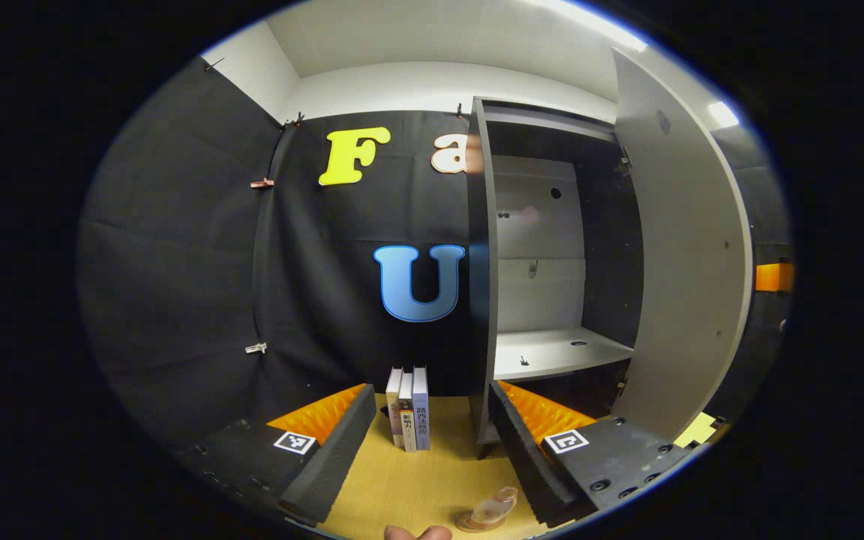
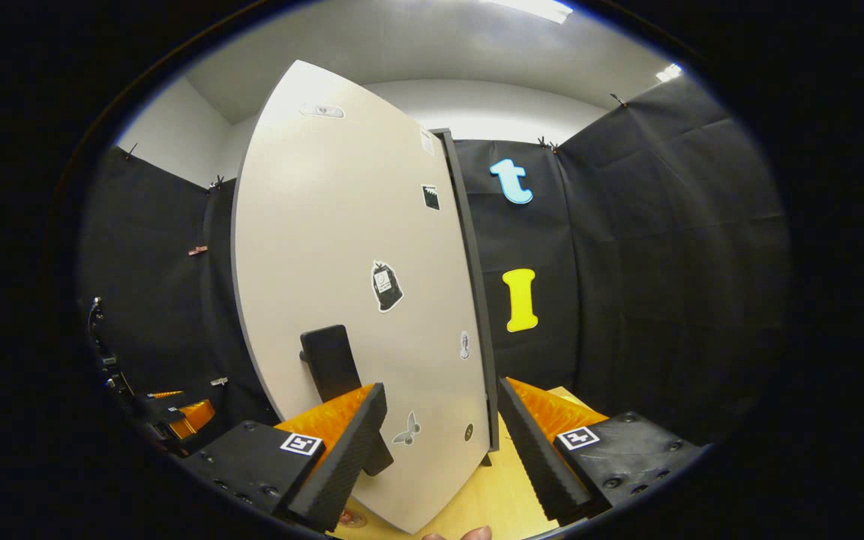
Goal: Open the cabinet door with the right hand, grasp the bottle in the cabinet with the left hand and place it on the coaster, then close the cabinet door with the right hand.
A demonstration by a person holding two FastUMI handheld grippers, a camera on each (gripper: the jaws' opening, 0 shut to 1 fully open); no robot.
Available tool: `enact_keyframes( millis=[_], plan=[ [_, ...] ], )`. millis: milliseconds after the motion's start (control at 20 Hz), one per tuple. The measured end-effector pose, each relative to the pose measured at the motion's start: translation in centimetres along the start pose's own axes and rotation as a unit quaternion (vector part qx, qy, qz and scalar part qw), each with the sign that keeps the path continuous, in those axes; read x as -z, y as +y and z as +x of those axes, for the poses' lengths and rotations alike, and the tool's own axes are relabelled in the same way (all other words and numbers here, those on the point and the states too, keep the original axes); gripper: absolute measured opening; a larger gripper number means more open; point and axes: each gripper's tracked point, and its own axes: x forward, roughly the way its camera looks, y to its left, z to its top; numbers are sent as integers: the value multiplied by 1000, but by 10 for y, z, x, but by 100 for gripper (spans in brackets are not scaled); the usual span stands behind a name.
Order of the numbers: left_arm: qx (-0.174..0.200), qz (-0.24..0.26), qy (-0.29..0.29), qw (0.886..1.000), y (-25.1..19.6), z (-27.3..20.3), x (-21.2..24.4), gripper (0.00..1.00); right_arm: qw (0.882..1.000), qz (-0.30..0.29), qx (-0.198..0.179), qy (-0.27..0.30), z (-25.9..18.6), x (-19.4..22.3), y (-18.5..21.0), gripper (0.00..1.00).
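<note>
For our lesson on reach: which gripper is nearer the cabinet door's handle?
Right. The right gripper sits just before the handle; the left gripper faces the open cabinet, on the door's inner side.

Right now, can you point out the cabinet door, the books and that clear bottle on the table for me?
cabinet door (image 2: 342, 247): right gripper view, the middle of its outer face.
books (image 1: 409, 409): left gripper view, the spine of the middle book.
bottle (image 1: 493, 508): left gripper view, its clear body on the coaster.

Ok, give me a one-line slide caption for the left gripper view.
Open left gripper facing an open cabinet, books standing on the table, bottle on its coaster.
</note>
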Motion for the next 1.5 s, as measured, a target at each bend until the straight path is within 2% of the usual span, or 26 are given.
enact_keyframes(
  millis=[100, 250, 400, 500, 750, 1050, 1250, 1500],
  plan=[
    [0, -1, 2, 1000, 2, -1, 2, 95, 1000, -5, -14, 5, 16, 9, 21, 98],
    [-2, 1, 1, 1000, 4, -4, 2, 95, 998, -19, -56, 35, 27, 28, 54, 98],
    [-1, 1, 2, 1000, 2, -7, 1, 93, 997, -38, -63, 38, 26, 33, 61, 98],
    [1, 2, 0, 1000, -2, -9, 0, 95, 997, -38, -63, 36, 25, 33, 61, 98],
    [11, 4, 0, 1000, -16, -14, 0, 95, 997, -47, -49, 22, 17, 26, 48, 98],
    [14, 11, -4, 1000, -34, -13, -8, 93, 998, -56, -22, 11, 11, 20, 9, 98],
    [12, 18, -7, 1000, -52, -14, -15, 95, 998, -66, -8, 12, 11, 22, -13, 98],
    [6, 22, -9, 1000, -75, -15, -20, 95, 996, -88, -7, 13, 11, 22, -37, 97]
  ],
)
